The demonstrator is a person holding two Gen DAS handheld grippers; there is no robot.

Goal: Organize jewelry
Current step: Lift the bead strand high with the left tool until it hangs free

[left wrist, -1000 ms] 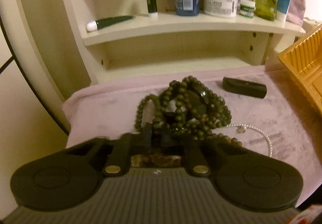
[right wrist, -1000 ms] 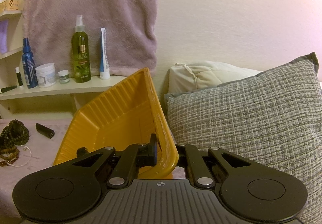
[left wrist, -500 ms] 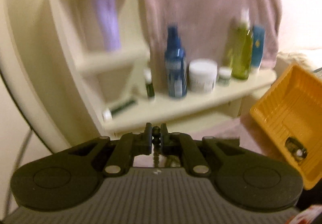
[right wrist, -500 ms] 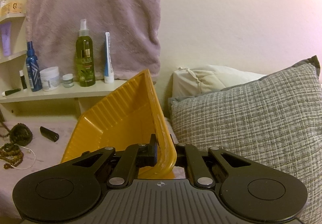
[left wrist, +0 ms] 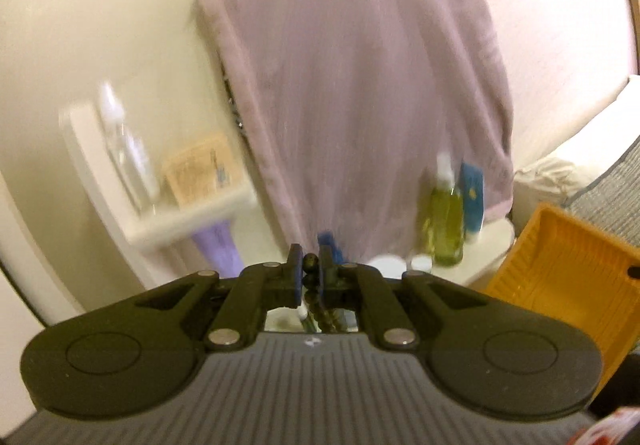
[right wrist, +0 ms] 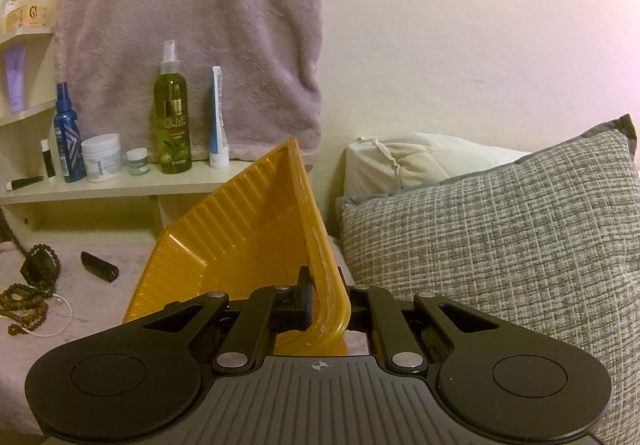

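The left gripper [left wrist: 309,260] is lifting the dark beads [left wrist: 310,277], pinched tight, off the bed toward the yellow tray [right wrist: 256,241], which the right gripper [right wrist: 326,295] is gripping by its rim.

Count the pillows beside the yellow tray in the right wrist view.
2. A gray woven pillow sits right of the yellow tray; a cream pillow lies behind it against the wall. More may be hidden behind them.
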